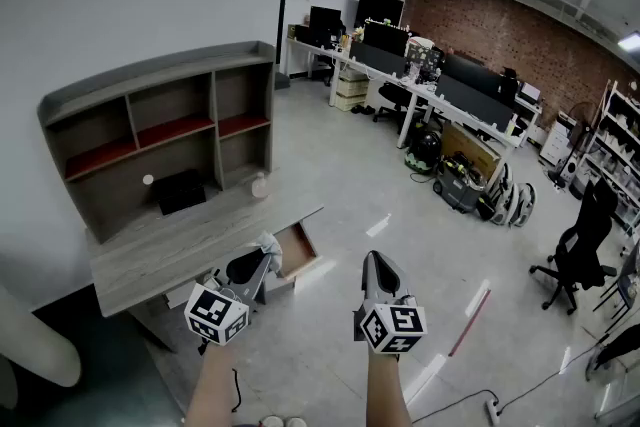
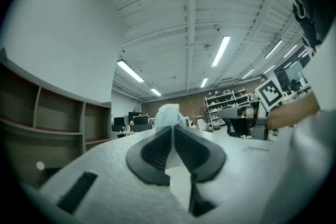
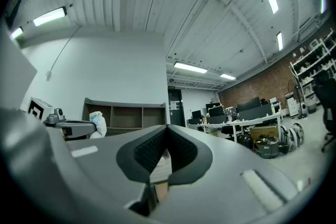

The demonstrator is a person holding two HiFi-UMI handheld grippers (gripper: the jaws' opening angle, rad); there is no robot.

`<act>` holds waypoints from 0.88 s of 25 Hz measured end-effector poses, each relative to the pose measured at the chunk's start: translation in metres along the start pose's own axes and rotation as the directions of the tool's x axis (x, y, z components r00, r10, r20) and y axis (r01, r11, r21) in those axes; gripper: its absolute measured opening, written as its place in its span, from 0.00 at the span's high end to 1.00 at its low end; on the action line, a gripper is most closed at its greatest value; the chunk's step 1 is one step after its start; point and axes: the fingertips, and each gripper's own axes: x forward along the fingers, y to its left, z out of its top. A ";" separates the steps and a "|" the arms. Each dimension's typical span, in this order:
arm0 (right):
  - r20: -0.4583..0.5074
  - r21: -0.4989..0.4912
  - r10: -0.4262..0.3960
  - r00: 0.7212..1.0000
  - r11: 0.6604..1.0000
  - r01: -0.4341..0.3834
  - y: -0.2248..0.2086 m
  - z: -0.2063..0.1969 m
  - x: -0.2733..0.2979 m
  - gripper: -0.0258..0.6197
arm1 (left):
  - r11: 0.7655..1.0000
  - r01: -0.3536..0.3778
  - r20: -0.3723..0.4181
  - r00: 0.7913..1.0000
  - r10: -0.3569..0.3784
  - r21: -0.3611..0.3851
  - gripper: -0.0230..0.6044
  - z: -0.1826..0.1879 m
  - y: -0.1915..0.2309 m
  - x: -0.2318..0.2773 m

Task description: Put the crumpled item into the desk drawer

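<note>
The crumpled white and pale-blue item (image 1: pixel 268 242) sticks out past the tips of my left gripper (image 1: pixel 267 256), which is shut on it just above the open wooden desk drawer (image 1: pixel 299 252). In the left gripper view the item (image 2: pixel 168 114) is pinched between the dark pads of the left gripper (image 2: pixel 172 128). My right gripper (image 1: pixel 371 260) hovers over the floor to the right of the drawer, shut and empty. In the right gripper view its jaws (image 3: pixel 167 128) meet with nothing between them, and the crumpled item (image 3: pixel 98 124) shows at the left.
The grey desk (image 1: pixel 180 245) carries a shelf hutch (image 1: pixel 160 130) with a black object (image 1: pixel 182 191) inside and a small white bottle (image 1: pixel 260 185) beside it. Office desks with monitors (image 1: pixel 420 65) and a black chair (image 1: pixel 582 255) stand further right. A red strip (image 1: pixel 468 320) lies on the floor.
</note>
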 end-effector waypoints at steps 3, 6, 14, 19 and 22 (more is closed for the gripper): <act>0.000 -0.003 0.003 1.000 1.000 -0.003 0.000 0.003 0.000 0.94 | 1.000 -0.001 0.003 1.000 0.001 -0.001 0.93 0.003 -0.001 0.001; -0.005 -0.003 0.000 1.000 1.000 0.000 0.002 0.003 -0.001 0.94 | 1.000 0.002 0.001 1.000 -0.002 -0.002 0.93 0.002 -0.002 -0.001; -0.018 -0.006 -0.005 1.000 1.000 0.005 0.004 -0.005 -0.001 0.94 | 1.000 0.002 -0.013 1.000 -0.003 -0.011 0.93 -0.008 0.000 -0.004; -0.017 0.013 -0.029 0.999 0.999 0.029 0.004 -0.012 0.001 0.94 | 1.000 0.001 -0.023 1.000 -0.002 -0.028 0.93 -0.017 0.007 -0.010; -0.020 0.010 -0.039 0.999 0.999 0.040 0.006 -0.013 0.006 0.94 | 0.999 0.001 -0.024 1.000 -0.002 -0.037 0.93 -0.020 0.013 -0.012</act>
